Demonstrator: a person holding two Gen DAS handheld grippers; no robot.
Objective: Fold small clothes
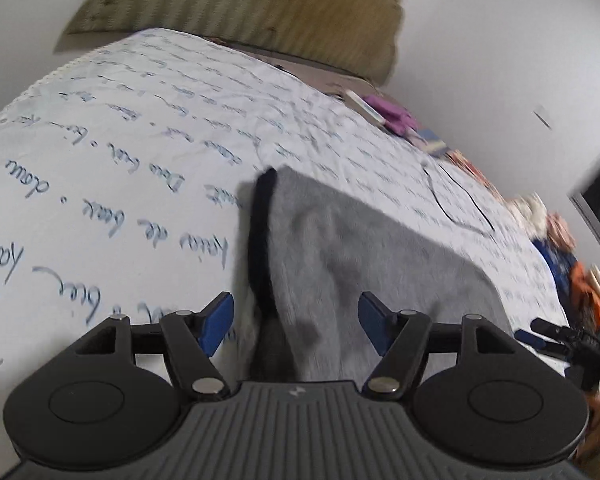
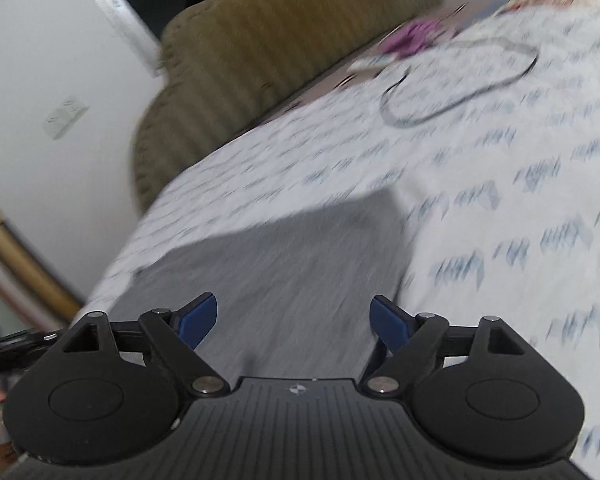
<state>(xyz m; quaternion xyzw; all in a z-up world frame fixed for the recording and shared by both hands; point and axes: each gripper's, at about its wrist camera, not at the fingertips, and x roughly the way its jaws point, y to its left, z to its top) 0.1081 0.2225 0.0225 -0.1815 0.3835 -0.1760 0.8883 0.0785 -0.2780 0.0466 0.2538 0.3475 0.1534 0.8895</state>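
A small grey garment [image 1: 364, 248] with a black trim band [image 1: 262, 240] along its left edge lies flat on the white bed sheet printed with blue script [image 1: 112, 152]. My left gripper [image 1: 296, 312] hovers over its near end, jaws apart, with nothing pinched between the blue pads. In the right wrist view the same grey garment [image 2: 284, 256] lies folded into a rough rectangle, blurred. My right gripper [image 2: 294, 316] stands open above its near edge, pads clear of the cloth. The tip of the right gripper [image 1: 556, 336] shows at the right edge of the left wrist view.
An olive padded headboard [image 2: 260, 48] backs the bed. A dark cable loop [image 2: 460, 92] lies on the sheet beyond the garment. Purple items [image 1: 388, 112], a phone and books line the far bed edge, with orange and blue clothes [image 1: 572, 276] at the right.
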